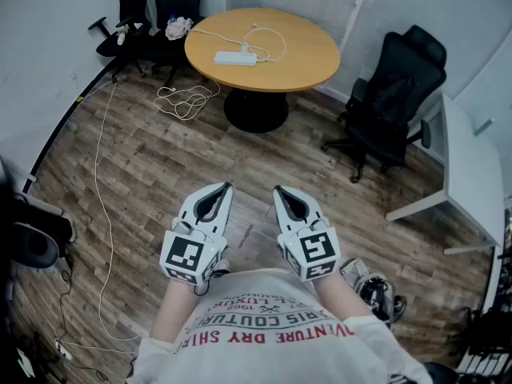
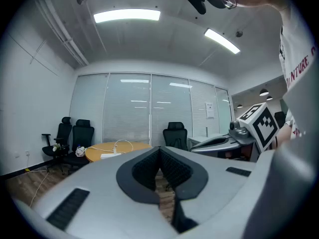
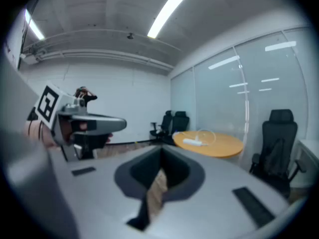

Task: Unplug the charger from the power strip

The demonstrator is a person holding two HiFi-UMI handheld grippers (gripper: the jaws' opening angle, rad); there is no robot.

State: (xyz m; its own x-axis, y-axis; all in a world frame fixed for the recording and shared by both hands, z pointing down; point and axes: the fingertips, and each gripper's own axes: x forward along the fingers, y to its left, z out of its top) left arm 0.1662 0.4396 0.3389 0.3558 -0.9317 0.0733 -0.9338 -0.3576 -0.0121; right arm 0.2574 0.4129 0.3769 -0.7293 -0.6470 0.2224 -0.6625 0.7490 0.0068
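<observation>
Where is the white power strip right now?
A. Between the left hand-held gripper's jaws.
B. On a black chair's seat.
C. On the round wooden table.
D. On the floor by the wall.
C: the power strip lies on the round wooden table, far ahead of the left hand-held gripper and the right hand-held gripper, both shut and empty.
</observation>
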